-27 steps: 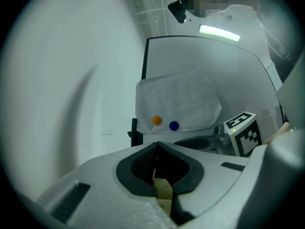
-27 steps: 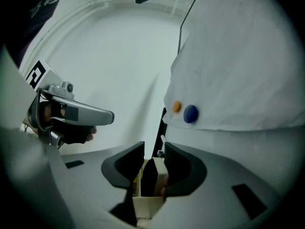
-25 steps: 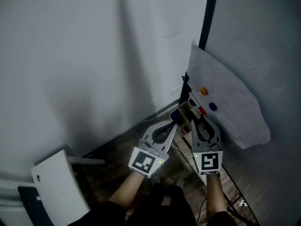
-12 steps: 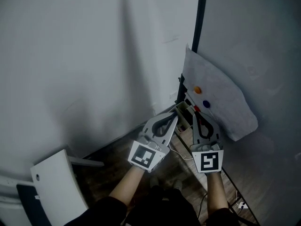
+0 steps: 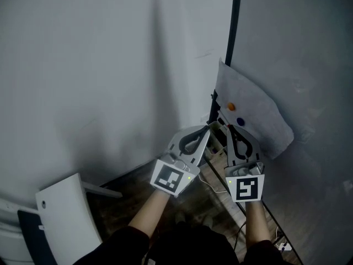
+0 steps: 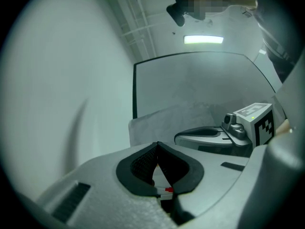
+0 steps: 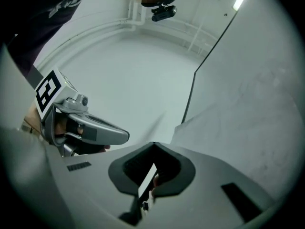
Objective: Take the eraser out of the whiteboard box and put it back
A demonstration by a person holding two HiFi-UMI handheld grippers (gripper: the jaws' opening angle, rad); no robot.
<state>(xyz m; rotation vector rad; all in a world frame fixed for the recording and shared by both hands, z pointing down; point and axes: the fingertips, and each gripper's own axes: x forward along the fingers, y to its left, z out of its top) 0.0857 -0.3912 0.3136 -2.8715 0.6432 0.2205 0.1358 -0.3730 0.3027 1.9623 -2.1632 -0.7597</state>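
Observation:
The whiteboard box [image 5: 217, 143] hangs at the board's lower left corner, mostly covered by my two grippers. My left gripper [image 5: 208, 127] is shut, its tips touching [image 6: 157, 143] with nothing between them. My right gripper [image 5: 226, 127] is also shut, its tips together [image 7: 153, 145] and empty. Through the gap behind each pair of jaws I see only slivers of white and a red marker [image 6: 168, 190] below. I cannot make out the eraser in any view. Both grippers point up at the white sheet [image 5: 251, 112] on the whiteboard [image 5: 300, 48].
An orange magnet [image 5: 231, 107] and a blue magnet [image 5: 240, 122] pin the sheet. The board's black frame [image 5: 235, 21] runs up beside a pale wall [image 5: 83, 65]. A white chair [image 5: 63, 214] stands at lower left. Cables [image 5: 278, 244] lie on the wooden floor.
Both grippers have risen from the box toward the sheet. The right gripper's jaws have drawn together. The box shows less between the grippers than before.

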